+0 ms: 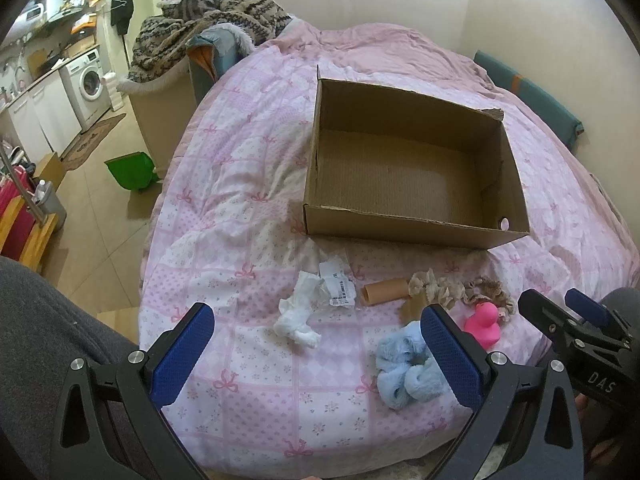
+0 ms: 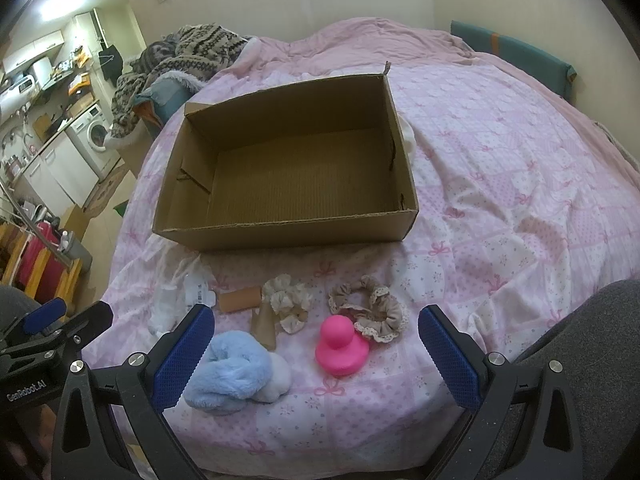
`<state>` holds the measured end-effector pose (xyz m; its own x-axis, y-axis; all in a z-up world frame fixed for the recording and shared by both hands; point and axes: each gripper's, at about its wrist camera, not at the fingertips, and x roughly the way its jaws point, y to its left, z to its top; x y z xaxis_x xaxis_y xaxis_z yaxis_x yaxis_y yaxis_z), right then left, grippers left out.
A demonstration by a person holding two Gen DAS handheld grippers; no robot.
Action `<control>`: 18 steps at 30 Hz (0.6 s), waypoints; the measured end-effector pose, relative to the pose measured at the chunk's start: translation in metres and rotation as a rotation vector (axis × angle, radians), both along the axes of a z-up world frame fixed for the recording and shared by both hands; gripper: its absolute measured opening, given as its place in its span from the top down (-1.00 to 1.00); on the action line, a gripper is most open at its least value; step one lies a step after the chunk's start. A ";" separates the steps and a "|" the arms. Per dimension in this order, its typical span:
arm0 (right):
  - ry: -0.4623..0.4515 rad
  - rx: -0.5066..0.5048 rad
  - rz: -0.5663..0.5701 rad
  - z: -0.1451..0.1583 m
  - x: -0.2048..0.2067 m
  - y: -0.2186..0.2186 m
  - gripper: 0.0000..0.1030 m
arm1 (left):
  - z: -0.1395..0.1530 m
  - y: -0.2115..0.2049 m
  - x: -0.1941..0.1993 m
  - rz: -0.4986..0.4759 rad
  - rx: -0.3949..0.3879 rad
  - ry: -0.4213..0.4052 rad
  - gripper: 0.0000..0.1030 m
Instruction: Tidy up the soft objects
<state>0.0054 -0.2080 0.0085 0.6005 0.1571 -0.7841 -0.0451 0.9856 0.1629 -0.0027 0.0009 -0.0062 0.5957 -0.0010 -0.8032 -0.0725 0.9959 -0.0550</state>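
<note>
Progress: none yet | cardboard box (image 2: 288, 168) empty | your left gripper (image 1: 316, 356) and right gripper (image 2: 316, 356) spread, holding nothing | blue fluffy cloth (image 2: 228, 372), scrunchies (image 2: 372, 312), pink duck (image 2: 342, 346) lie before box on bed (image 2: 500, 184).

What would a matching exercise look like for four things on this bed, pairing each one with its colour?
Things:
1. open cardboard box
2. rubber duck toy
3. fluffy plush scrunchie
4. crumpled tissue

Colours:
A. white
B. hot pink
C. brown
D. light blue

Pairs: 1-C, 2-B, 3-D, 4-A
</note>
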 end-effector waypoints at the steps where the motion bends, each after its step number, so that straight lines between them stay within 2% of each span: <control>1: 0.001 0.000 0.000 0.000 0.000 0.000 -1.00 | 0.000 0.000 0.000 0.001 0.000 0.002 -1.00; 10: 0.009 0.011 0.034 0.013 0.009 0.000 -1.00 | 0.023 -0.013 0.007 -0.042 0.036 0.007 -1.00; 18: 0.016 0.046 0.033 0.042 0.033 -0.014 -1.00 | 0.039 0.001 0.044 -0.029 0.017 0.063 -1.00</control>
